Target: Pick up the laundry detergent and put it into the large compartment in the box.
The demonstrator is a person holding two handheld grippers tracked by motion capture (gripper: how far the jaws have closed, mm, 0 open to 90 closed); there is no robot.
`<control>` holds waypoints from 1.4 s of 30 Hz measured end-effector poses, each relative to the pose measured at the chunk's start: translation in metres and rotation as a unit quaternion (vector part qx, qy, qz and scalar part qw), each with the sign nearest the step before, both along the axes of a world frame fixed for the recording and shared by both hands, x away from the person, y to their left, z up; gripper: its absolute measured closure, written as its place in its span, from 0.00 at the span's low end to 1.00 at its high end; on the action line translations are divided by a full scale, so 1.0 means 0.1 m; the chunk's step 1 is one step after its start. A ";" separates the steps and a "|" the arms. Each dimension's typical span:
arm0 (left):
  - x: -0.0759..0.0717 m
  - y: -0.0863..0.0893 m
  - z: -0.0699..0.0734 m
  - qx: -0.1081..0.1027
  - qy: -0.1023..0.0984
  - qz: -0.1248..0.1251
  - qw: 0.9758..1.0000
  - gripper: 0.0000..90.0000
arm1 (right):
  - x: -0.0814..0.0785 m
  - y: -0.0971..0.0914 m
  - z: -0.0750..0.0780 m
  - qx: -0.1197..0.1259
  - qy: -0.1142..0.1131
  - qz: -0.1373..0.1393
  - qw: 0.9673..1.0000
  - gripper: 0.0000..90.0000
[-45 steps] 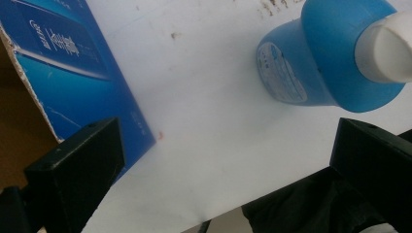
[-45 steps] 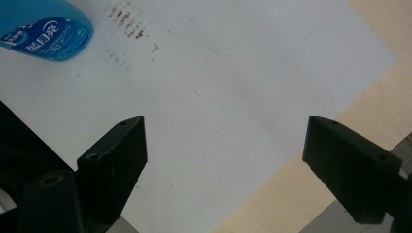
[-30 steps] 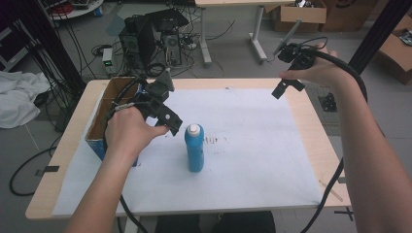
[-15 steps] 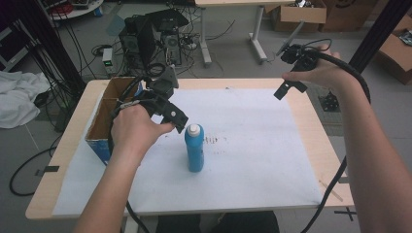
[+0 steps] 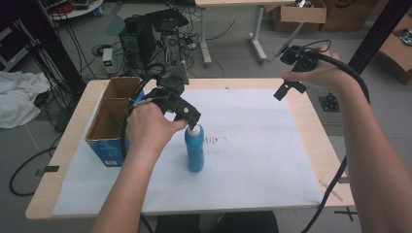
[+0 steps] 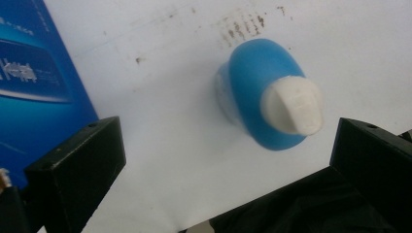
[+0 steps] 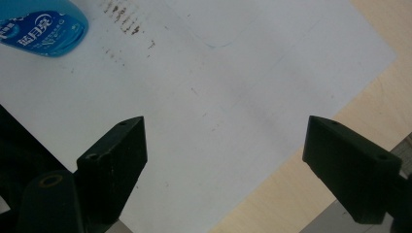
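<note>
Two grippers are up, but just one is at work: the left gripper [image 5: 190, 118] hangs over the white cap of the bottle [image 5: 195, 149], its jaws spread wide and holding nothing. Seen along the left gripper [image 6: 221, 160] itself, the bottle [image 6: 265, 104] stands upright on the paper [image 6: 160, 145] between the two jaws, nearer the right-hand one and clear of both. The bottle is near the middle of the paper [image 5: 252, 160], just beside the box [image 5: 109, 141], which sits open-topped at the left edge of the table [image 5: 320, 145]. The right gripper [image 5: 285, 91] is held high over the far right corner, well apart from the bottle, also slack and empty; in its own view the right gripper [image 7: 223, 145] looks down on bare paper, with the bottle [image 7: 41, 26] far off at the top left. I judge the step in hand to be the approach for a grasp, with nothing gripped yet. The next move calls for centring the jaws on the bottle, since it sits off to one side, then lowering past the cap to the body before squeezing. Closing too high could pinch only the tapered cap and tip the bottle, perhaps against the box.
</note>
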State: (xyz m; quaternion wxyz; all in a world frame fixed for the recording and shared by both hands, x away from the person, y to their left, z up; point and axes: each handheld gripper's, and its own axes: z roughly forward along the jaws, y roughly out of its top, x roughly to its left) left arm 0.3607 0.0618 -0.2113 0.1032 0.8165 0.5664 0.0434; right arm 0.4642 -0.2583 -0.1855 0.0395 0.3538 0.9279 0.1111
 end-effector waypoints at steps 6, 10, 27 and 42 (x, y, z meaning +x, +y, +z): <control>0.01 -0.16 -0.06 0.018 -0.002 0.005 1.000 0.00 | 0.00 0.02 -0.02 0.001 0.000 0.003 1.000 0.18; 0.02 -0.26 -0.12 0.022 0.001 0.011 1.000 0.00 | 0.00 0.01 -0.05 0.003 -0.002 0.006 1.000 0.18; 0.08 -0.51 -0.40 0.043 0.005 0.012 0.999 0.00 | 0.02 -0.02 -0.11 0.006 -0.001 0.011 1.000 0.18; 0.11 -0.55 -0.64 0.064 0.022 0.022 0.997 0.01 | 0.02 -0.05 -0.12 0.008 -0.001 0.007 1.000 0.18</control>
